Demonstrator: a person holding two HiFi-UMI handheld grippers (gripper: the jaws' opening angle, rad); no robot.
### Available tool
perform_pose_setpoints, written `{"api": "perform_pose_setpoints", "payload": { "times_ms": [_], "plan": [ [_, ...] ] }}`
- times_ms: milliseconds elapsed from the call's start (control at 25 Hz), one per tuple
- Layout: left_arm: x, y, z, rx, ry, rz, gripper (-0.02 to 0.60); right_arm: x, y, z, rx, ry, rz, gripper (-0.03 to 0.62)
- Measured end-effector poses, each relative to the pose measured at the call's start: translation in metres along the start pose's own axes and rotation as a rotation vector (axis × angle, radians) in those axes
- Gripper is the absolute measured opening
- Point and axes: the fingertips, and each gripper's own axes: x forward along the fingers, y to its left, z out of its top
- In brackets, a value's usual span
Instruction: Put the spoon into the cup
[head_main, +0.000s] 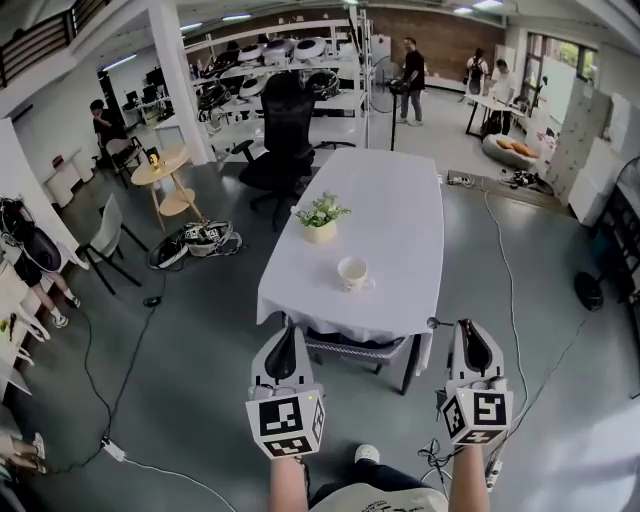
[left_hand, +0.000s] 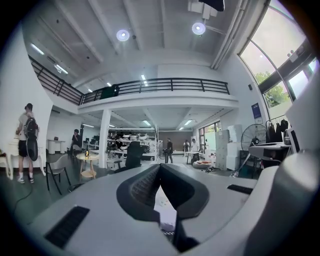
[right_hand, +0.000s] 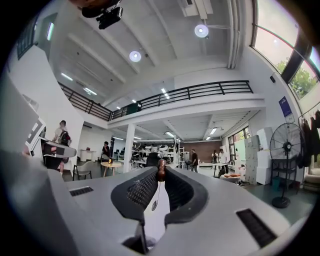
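- Grey floor fills a large open workroom, and a long table (head_main: 405, 200) under a white cloth stands far ahead of both grippers, well apart from them.
- On the near half of that cloth sits the white cup (head_main: 352, 272), upright and mouth up, so a spoon can be lowered straight in. A small potted plant (head_main: 321, 218) stands just beyond it.
- Nothing else lies near the cup, which I judge leaves a free approach from the near edge.
- The right gripper (head_main: 470, 330) is clenched on the spoon (right_hand: 161, 171). A brown end pokes up between the jaw tips, pinched there, probably so that it can be carried level without slipping.
- The left gripper (head_main: 287, 332) has its jaws pressed together at the tips with nothing between them. It seems to ride along as a spare.
- Both grippers point level toward the table, side by side.
- Most of the spoon is hidden inside the right jaws. Its bowl cannot be picked out with certainty in any view.
- Neither gripper view shows the cup, since the jaws block the low middle.
- The cup's inside is too small to read from the head view.
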Motion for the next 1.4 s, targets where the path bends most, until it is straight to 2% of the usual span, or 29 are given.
{"api": "perform_pose_setpoints", "payload": {
  "times_ms": [240, 640, 960, 1400],
  "plan": [
    [0.068, -0.007, -0.003, 0.004, 0.022, 0.016, 0.012, 0.072, -0.022, -0.009, 0.006, 0.009, 0.037, 0.054],
    [0.166, 0.000, -0.010, 0.001, 0.058, 0.030, 0.012, 0.169, -0.045, -0.030, 0.025, 0.043, 0.050, 0.054],
    [0.279, 0.036, -0.013, -0.003, 0.070, 0.010, 0.014, 0.283, -0.041, -0.043, 0.022, 0.056, 0.030, 0.054],
    [0.430, 0.088, -0.001, -0.006, 0.111, -0.057, 0.013, 0.431, -0.023, -0.042, 0.010, 0.088, 0.006, 0.054]
  ]
}}
